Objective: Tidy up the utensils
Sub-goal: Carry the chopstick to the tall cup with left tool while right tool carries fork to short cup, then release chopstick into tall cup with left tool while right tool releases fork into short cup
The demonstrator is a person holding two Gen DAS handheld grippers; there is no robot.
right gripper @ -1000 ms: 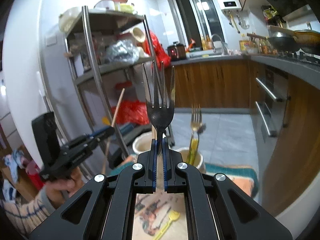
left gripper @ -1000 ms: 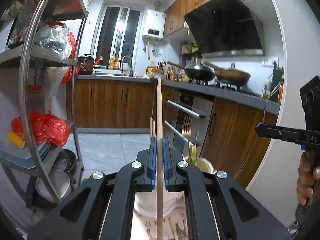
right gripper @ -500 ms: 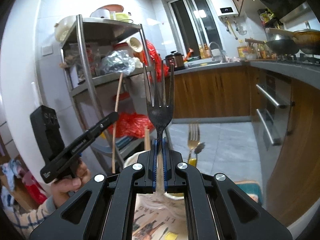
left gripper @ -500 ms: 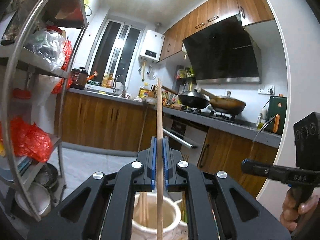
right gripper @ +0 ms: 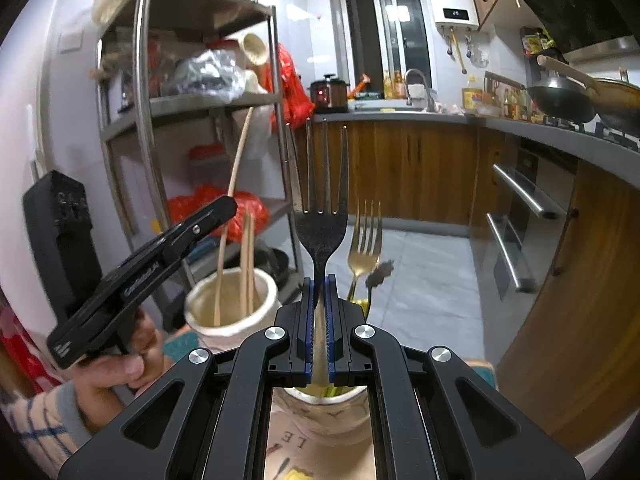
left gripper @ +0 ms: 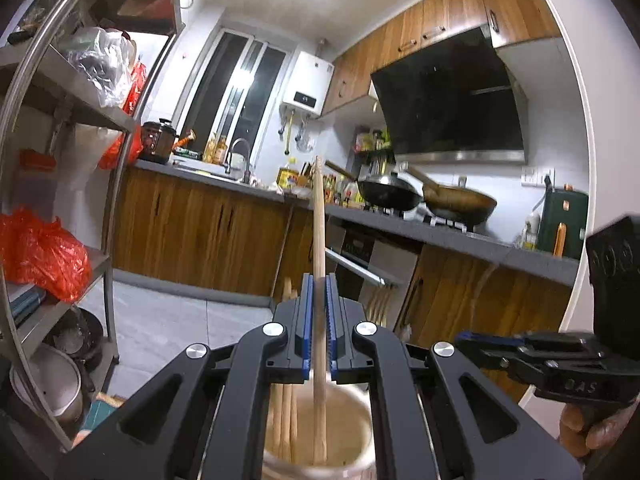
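Observation:
My left gripper (left gripper: 319,280) is shut on a wooden chopstick (left gripper: 319,240), held upright with its lower end inside a cream ceramic jar (left gripper: 360,456) that holds other chopsticks (left gripper: 285,412). My right gripper (right gripper: 319,280) is shut on a black fork (right gripper: 322,224), tines up, with its handle going down into a second cream jar (right gripper: 328,416). A gold fork (right gripper: 363,240) and a spoon stand in that jar. In the right wrist view the left gripper (right gripper: 230,204) holds its chopstick (right gripper: 236,176) over the chopstick jar (right gripper: 232,308).
A metal shelf rack (right gripper: 176,104) with bags and pots stands to the left. Wooden cabinets and a grey counter (right gripper: 560,136) with woks run along the right. The jars stand on a patterned mat (right gripper: 296,440). The right gripper shows at the left wrist view's right edge (left gripper: 468,338).
Both grippers have dropped toward the jars. The chopstick's lower end has gone into the chopstick jar and the black fork's handle has gone down into the fork jar.

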